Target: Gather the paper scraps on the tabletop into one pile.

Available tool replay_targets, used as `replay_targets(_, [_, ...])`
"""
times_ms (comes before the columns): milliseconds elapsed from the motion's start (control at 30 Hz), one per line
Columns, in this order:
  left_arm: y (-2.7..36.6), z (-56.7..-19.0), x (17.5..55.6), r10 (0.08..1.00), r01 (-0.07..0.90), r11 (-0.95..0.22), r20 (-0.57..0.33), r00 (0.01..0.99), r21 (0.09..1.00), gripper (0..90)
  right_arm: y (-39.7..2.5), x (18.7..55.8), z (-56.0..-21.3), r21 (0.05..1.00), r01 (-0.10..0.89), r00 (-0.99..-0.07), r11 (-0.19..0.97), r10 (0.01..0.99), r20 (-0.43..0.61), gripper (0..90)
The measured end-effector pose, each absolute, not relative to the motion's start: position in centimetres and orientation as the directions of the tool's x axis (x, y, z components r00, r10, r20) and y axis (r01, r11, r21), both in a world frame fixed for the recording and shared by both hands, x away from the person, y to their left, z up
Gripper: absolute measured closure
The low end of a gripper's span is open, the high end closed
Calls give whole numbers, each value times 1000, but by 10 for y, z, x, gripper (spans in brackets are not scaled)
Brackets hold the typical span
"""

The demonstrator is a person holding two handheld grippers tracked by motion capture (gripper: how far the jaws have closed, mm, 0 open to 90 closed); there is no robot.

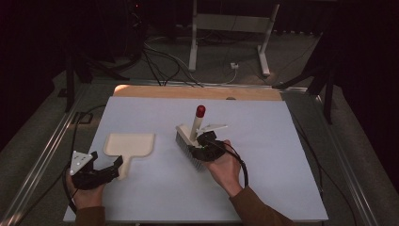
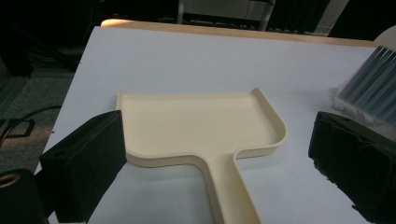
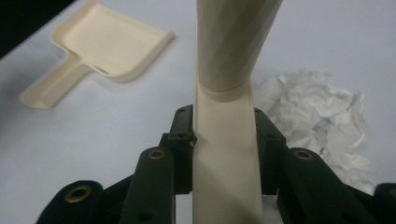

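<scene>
From high up, a white table (image 1: pixel 282 141) carries two things. A cream dustpan (image 1: pixel 129 145) lies flat toward the left edge, with its handle pointing at the near edge. The left gripper (image 1: pixel 115 165) sits right at the end of that handle, down by the near left corner. A hand holds it. A brush (image 1: pixel 192 141) stands near the middle of the table, bristles down, and its handle with a red tip leans up and away. The right gripper (image 1: pixel 203 140) is clamped on the brush.

In the left gripper view, the two black jaws stand wide apart, one on each side of the dustpan (image 2: pixel 201 123). They hold nothing. The pan's handle runs between them toward the camera. The brush's bristles (image 2: pixel 371 88) peek in at the right.

In the right gripper view, the jaws squeeze the flat cream part of the brush (image 3: pixel 226 154) from both sides. Crumpled white paper (image 3: pixel 317 116) lies on the table just beside the brush, at the right. The dustpan (image 3: pixel 107 44) lies well apart, at the upper left.
</scene>
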State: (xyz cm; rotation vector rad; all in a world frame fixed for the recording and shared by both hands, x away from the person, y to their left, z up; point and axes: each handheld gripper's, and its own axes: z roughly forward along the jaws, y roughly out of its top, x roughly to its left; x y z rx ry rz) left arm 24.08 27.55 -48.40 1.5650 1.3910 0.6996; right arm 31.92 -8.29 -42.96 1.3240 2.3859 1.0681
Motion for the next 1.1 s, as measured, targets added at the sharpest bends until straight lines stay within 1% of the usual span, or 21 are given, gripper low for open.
replay_targets(167, [276,-484,241,967,455,42,-150,205,889,50,-94,321,-417,708,640,-559,300,814,160,670])
replay_targets(300, [275,-484,241,967,458,40,-150,206,888,50,-114,327,-407,723,643,-522,253,835,173,670])
replay_targets(500, [274,-485,241,967,458,36,-147,209,888,50,-146,340,-400,734,648,-444,203,884,147,669])
replay_targets(667, [274,-485,242,967,461,36,-147,209,887,50,-173,352,-408,725,666,-364,178,925,107,670])
replay_targets(833, [273,-486,242,965,461,34,-149,216,887,50,-195,360,-424,693,698,-316,177,946,76,669])
replay_targets(1000, [273,-486,242,964,461,35,-151,217,887,50,-215,362,-436,663,725,-305,188,950,64,670])
replay_targets(1100, [274,-485,241,965,460,36,-151,215,887,50,-224,359,-439,648,727,-317,225,948,26,669])
